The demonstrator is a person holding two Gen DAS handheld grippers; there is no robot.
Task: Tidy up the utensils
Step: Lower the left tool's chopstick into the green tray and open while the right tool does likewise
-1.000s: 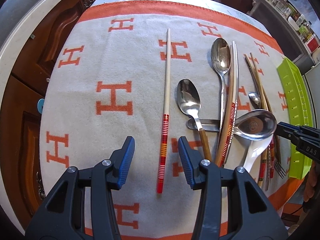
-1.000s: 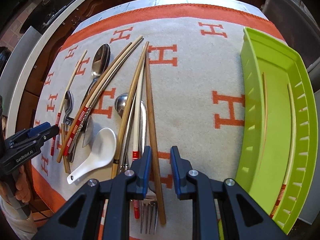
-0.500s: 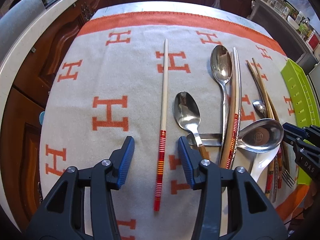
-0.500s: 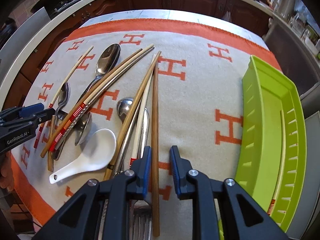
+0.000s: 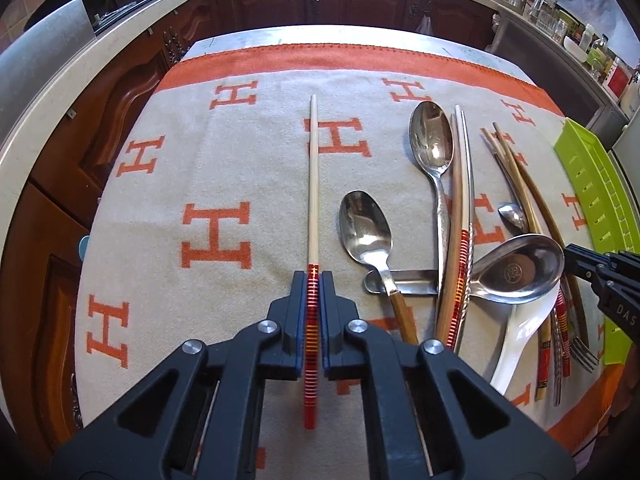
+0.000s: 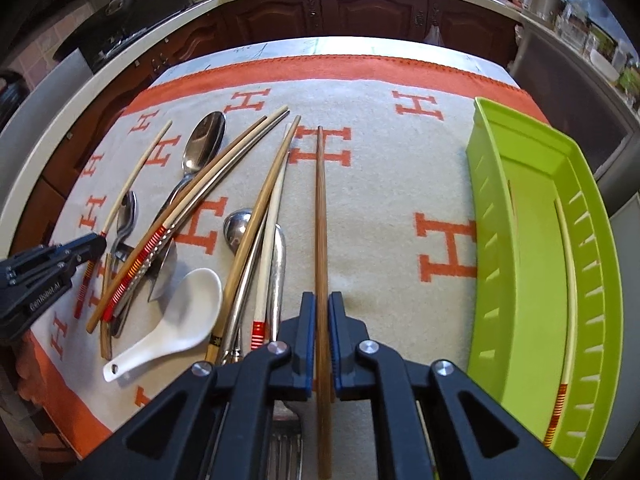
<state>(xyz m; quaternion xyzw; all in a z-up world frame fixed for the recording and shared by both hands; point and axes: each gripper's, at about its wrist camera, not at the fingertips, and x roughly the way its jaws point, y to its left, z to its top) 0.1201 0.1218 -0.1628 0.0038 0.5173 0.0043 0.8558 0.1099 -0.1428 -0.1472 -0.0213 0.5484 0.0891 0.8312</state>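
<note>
My left gripper (image 5: 314, 280) is shut on the red-striped end of a pale chopstick (image 5: 313, 184) that lies on the orange-and-cream H-pattern cloth (image 5: 216, 184). My right gripper (image 6: 322, 304) is shut on a brown wooden chopstick (image 6: 321, 208) lying on the cloth. The left gripper also shows at the left of the right wrist view (image 6: 94, 242). To the right stands a lime green tray (image 6: 532, 216) holding a pale chopstick (image 6: 570, 280) and a thin brown one.
A heap of utensils lies between the grippers: steel spoons (image 5: 432, 140), a steel ladle (image 5: 520, 270), a white ceramic spoon (image 6: 176, 320), several chopsticks (image 6: 224, 184) and a fork (image 5: 582, 354). Dark wooden cabinets (image 5: 280, 4) surround the table.
Both grippers have closed: the left on the pale red-striped chopstick, the right on the brown chopstick. Both have also moved forward along their chopsticks and dropped lower over the cloth.
</note>
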